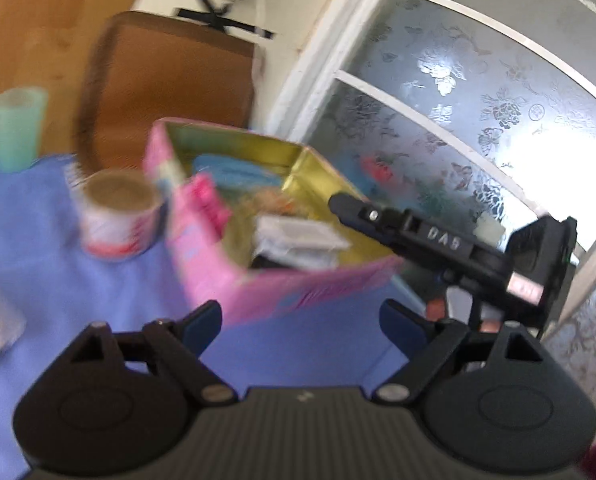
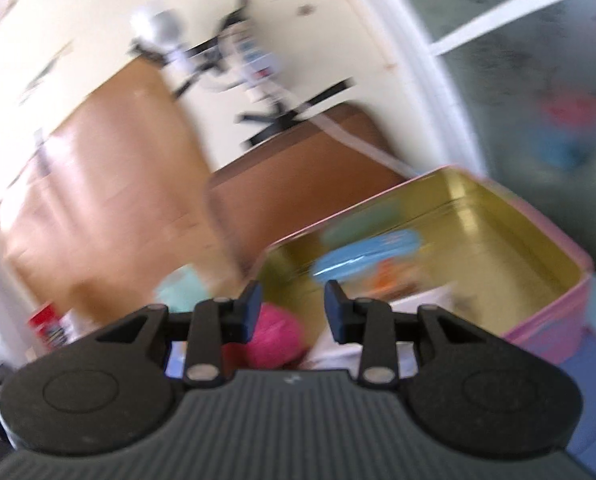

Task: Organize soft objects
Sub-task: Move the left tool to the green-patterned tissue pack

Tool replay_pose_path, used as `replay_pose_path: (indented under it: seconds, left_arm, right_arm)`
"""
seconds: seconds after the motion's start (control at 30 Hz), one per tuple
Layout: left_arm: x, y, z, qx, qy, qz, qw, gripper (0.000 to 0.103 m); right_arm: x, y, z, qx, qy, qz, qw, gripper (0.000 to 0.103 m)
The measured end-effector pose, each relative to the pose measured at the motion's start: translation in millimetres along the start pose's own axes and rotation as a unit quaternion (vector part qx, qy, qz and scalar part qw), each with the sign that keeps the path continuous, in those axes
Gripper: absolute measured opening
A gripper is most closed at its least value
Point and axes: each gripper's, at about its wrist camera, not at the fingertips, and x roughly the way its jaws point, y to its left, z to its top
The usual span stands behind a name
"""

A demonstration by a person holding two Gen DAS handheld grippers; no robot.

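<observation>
A pink tin box (image 1: 298,292) with a gold inside stands on a blue cloth. It holds a blue flat item (image 1: 234,174), a bright pink soft item (image 1: 210,200) against its left wall and white packets (image 1: 298,240). My left gripper (image 1: 302,320) hangs open just short of the box's near wall, with nothing between its fingers. My right gripper (image 1: 340,205) reaches over the box's right rim. In the right wrist view its fingers (image 2: 294,308) stand apart with nothing between them. Below them lies the pink soft item (image 2: 274,336), and farther in the blue item (image 2: 366,256).
A tape roll (image 1: 118,216) stands left of the box and a teal cup (image 1: 18,128) farther left. A brown chair back (image 1: 166,92) rises behind the table. A patterned frosted-glass door (image 1: 478,100) fills the right side. Both views are blurred.
</observation>
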Motion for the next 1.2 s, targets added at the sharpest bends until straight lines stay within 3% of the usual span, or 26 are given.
replay_pose_path:
  seconds: [0.1, 0.23, 0.3, 0.47, 0.53, 0.7, 0.77, 0.93, 1.0, 1.03, 1.13, 1.2]
  left_arm:
    - [-39.7, 25.0, -28.9, -0.017, -0.008, 0.028, 0.9994, 0.089]
    - [-96.9, 70.3, -61.5, -0.083, -0.039, 0.07, 0.9933, 0.089]
    - [-124.5, 95.8, -74.6, -0.12, -0.064, 0.097, 0.986, 0.089]
    - [-185.7, 161.2, -95.6, -0.221, -0.124, 0.15, 0.9557, 0.09]
    - [-203.1, 175.3, -100.5, -0.234, -0.142, 0.165, 0.9474, 0.09]
    - [-225.2, 193.9, -110.2, -0.244, -0.163, 0.181, 0.9386, 0.088]
    - [-229.7, 197.2, -116.4, -0.249, -0.163, 0.212, 0.9307, 0.089]
    - [-238.8, 211.3, -133.5, -0.275, -0.167, 0.193, 0.9269, 0.089]
    - [-238.2, 210.1, -133.9, -0.269, -0.165, 0.2, 0.9274, 0.09]
    - [-237.2, 209.0, -133.5, -0.269, -0.164, 0.196, 0.9286, 0.09]
    - [-230.3, 202.1, -130.0, -0.256, -0.155, 0.187, 0.9354, 0.091]
    - [-222.1, 192.9, -126.8, -0.239, -0.144, 0.188, 0.9416, 0.092]
  right_arm:
    - [9.3, 32.6, -18.3, -0.021, 0.033, 0.047, 0.998, 0.038]
    - [32.1, 81.7, -48.8, -0.058, 0.09, 0.1, 0.989, 0.038]
    - [49.4, 110.8, -64.9, -0.083, 0.123, 0.123, 0.981, 0.038]
    - [90.1, 181.6, -98.3, -0.139, 0.191, 0.176, 0.956, 0.039]
    - [103.8, 214.1, -114.0, -0.174, 0.213, 0.197, 0.941, 0.044]
    - [145.7, 281.2, -148.9, -0.243, 0.239, 0.217, 0.915, 0.074]
    - [166.0, 296.1, -158.4, -0.257, 0.255, 0.211, 0.908, 0.076]
    - [207.4, 312.4, -179.5, -0.281, 0.292, 0.176, 0.897, 0.076]
    - [205.4, 311.5, -182.1, -0.288, 0.287, 0.19, 0.894, 0.057]
    - [201.1, 311.0, -181.4, -0.299, 0.287, 0.194, 0.889, 0.057]
    - [177.9, 303.2, -177.8, -0.304, 0.304, 0.236, 0.871, 0.057]
    - [150.9, 291.4, -175.3, -0.332, 0.308, 0.269, 0.85, 0.057]
